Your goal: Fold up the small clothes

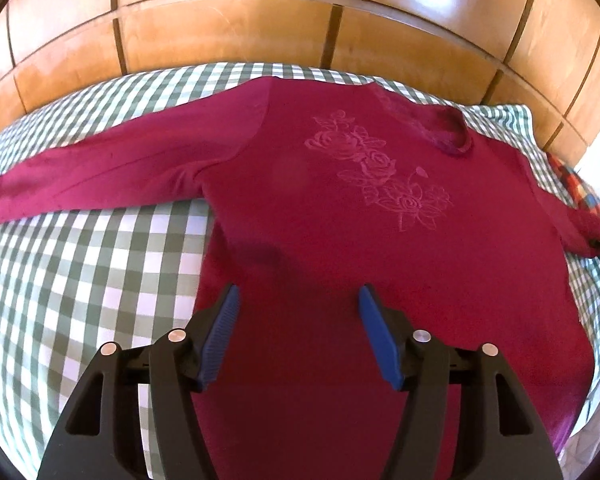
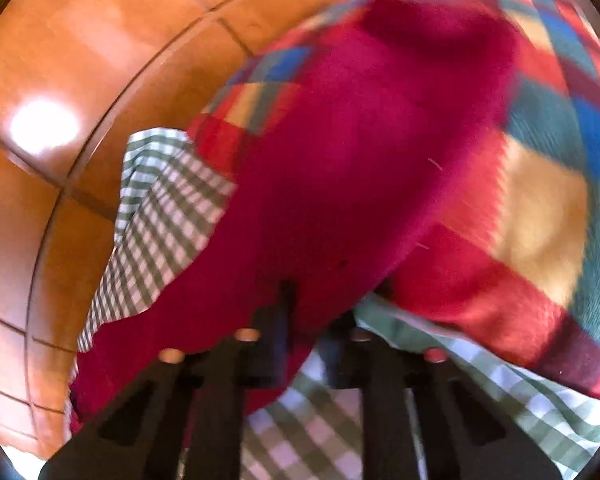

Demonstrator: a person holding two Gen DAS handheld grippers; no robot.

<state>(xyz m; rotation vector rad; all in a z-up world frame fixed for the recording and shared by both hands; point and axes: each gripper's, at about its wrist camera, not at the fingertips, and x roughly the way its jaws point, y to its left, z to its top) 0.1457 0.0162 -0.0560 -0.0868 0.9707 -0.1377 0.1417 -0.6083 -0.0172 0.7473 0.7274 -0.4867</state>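
Magenta long-sleeved top (image 1: 340, 208) lies spread flat, front up, on a green-and-white checked cloth (image 1: 80, 272) covering the surface; a tone-on-tone rose print (image 1: 380, 168) sits on the chest, neckline (image 1: 448, 132) toward the upper right of the left wrist view. One sleeve (image 1: 100, 176) stretches out straight to the left across the checks. Terracotta floor tiles (image 1: 228, 36) show beyond the far edge. Left gripper (image 1: 298, 300) hovers over the lower body of the top, blue pads (image 1: 380, 340) spread apart, nothing between them but the fabric lying below; contact with the cloth cannot be confirmed. Right wrist view is motion-blurred: right gripper (image 2: 296, 300) has its jaws pressed together on a fold of the magenta fabric (image 2: 340, 160), apparently the other sleeve, which rises away from the fingers. Behind that fabric lies a multicoloured patchwork blanket (image 2: 540, 208) in red, yellow, blue and teal squares, resting on the checked cloth. At the right edge of the left view, the sleeve end (image 1: 580, 236) meets a dark gripper part, detail too small to resolve.
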